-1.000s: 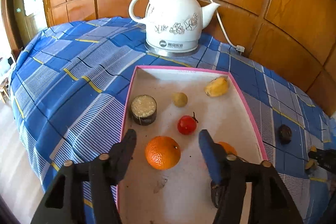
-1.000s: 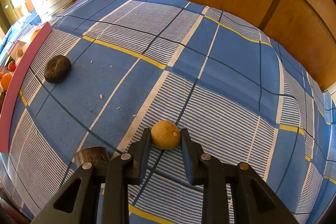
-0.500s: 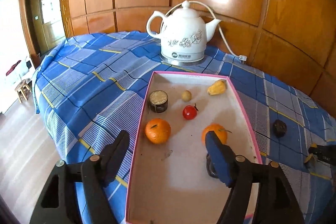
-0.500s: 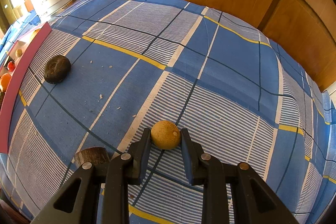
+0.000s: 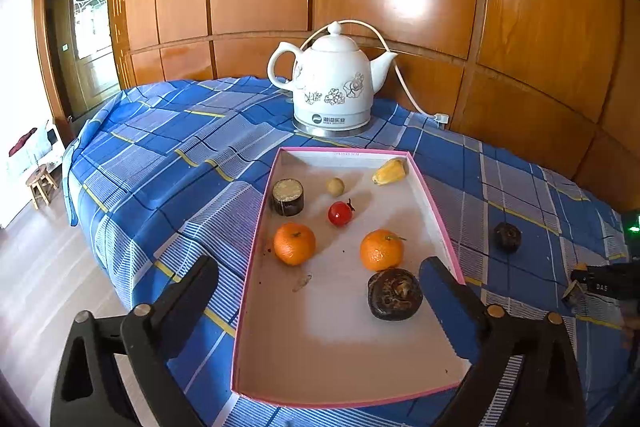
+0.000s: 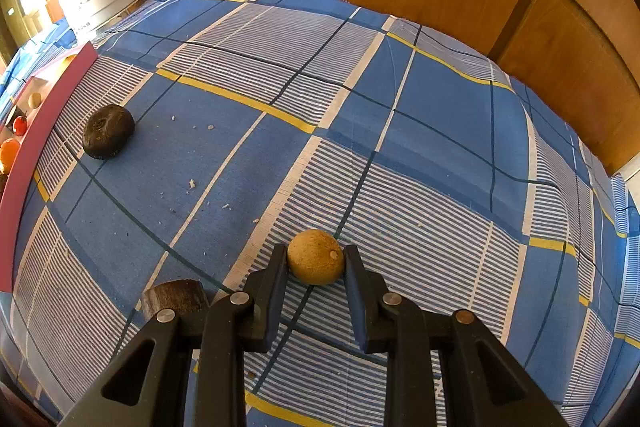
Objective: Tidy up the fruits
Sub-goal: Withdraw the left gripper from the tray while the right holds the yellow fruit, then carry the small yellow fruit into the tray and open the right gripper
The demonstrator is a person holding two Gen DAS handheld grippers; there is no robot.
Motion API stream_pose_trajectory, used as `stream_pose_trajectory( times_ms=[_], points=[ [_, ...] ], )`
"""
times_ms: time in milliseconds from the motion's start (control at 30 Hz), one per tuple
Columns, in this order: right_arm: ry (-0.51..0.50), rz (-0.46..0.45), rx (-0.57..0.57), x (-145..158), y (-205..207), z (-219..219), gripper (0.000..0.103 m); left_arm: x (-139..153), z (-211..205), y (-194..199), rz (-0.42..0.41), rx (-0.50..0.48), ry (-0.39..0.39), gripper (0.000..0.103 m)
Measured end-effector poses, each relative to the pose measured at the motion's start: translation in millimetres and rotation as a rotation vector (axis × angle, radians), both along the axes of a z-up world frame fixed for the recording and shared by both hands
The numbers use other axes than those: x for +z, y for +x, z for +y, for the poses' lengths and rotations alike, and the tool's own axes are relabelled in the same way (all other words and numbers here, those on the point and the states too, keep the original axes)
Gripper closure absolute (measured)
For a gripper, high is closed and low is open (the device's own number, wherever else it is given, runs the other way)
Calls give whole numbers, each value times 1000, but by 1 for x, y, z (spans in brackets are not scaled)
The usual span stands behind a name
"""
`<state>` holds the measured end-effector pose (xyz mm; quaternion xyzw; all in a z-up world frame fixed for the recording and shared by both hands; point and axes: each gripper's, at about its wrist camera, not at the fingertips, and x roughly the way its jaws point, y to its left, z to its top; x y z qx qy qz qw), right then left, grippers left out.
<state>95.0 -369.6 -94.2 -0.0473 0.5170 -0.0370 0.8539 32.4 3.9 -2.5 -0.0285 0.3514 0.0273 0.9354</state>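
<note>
A: Tan and rough-skinned, the small round fruit [image 6: 316, 257] sits on the blue plaid-clothed counter [image 6: 440, 131] toward its near edge, pinched between the right gripper [image 6: 316, 261] jaws.

B: It's a ball; a light pinch could let it roll off.

A: The left gripper [image 5: 320, 281] hangs with jaws spread, empty, over the pink-rimmed cardboard tray [image 5: 320, 363], near a glossy dark wrinkled fruit [image 5: 395, 294].

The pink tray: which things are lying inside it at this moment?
Inside the pink tray: two oranges, a cherry tomato, a small tan fruit, a yellow fruit, a dark cylinder, a dark brown fruit. The left gripper covers one near corner.
</note>
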Motion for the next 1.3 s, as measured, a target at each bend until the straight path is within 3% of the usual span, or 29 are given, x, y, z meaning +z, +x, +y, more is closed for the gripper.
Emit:
stream_pose_trajectory(
  times_ms=[500,933,1100,1300],
  points=[
    [-3,-7,1,1,-1,1,75,-7,-1,0,34,16,19,0],
    [-8,-2,-18,3,1,2,76,0,3,-4,1,50,26,0],
    [30,-48,-8,25,3,14,76,2,4,-4,-7,51,23,0],
    [128,-140,145,63,13,78,76,1,8,-5,-6,52,11,0]
  ],
)
